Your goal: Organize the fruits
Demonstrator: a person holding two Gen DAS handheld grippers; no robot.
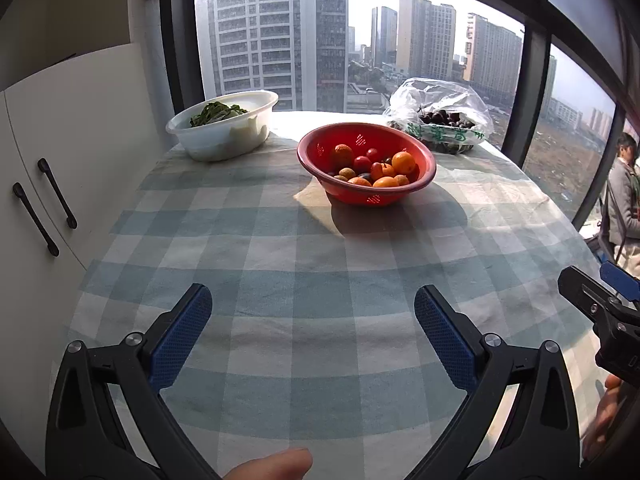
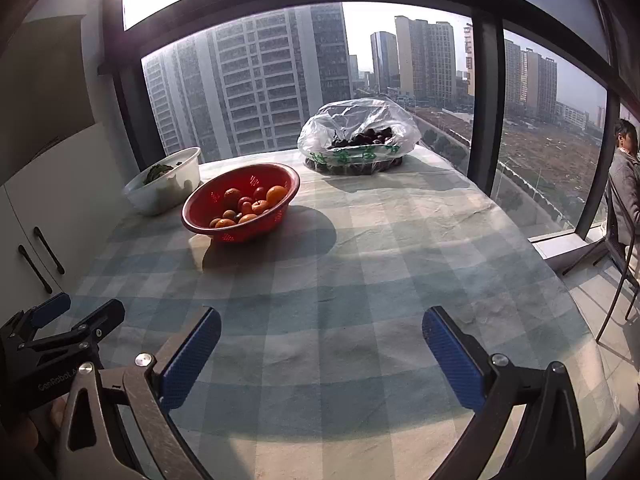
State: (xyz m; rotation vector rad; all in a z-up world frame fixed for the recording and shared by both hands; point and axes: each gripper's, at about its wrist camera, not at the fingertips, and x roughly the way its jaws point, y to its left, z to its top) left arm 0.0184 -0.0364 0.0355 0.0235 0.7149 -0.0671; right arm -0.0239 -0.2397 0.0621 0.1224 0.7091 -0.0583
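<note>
Nearby, white basin [image 1: 224, 130], cherry bag [image 1: 440, 118], cabinet [image 1: 60, 152].

the colander [image 1: 366, 168] sits on the tablecloth [image 1: 320, 280] toward the window side of the table, with mixed fruits [image 1: 372, 166] lying inside it. left of the colander and slightly farther back stands a basin [image 1: 224, 126] with greens [image 1: 216, 113] in it. right of the colander and behind it, nearest the window [image 1: 280, 40], lies a plastic bag [image 1: 440, 114] holding cherries [image 1: 446, 119]. far left of the colander, off the table, stands a cabinet [image 1: 72, 152].
</note>
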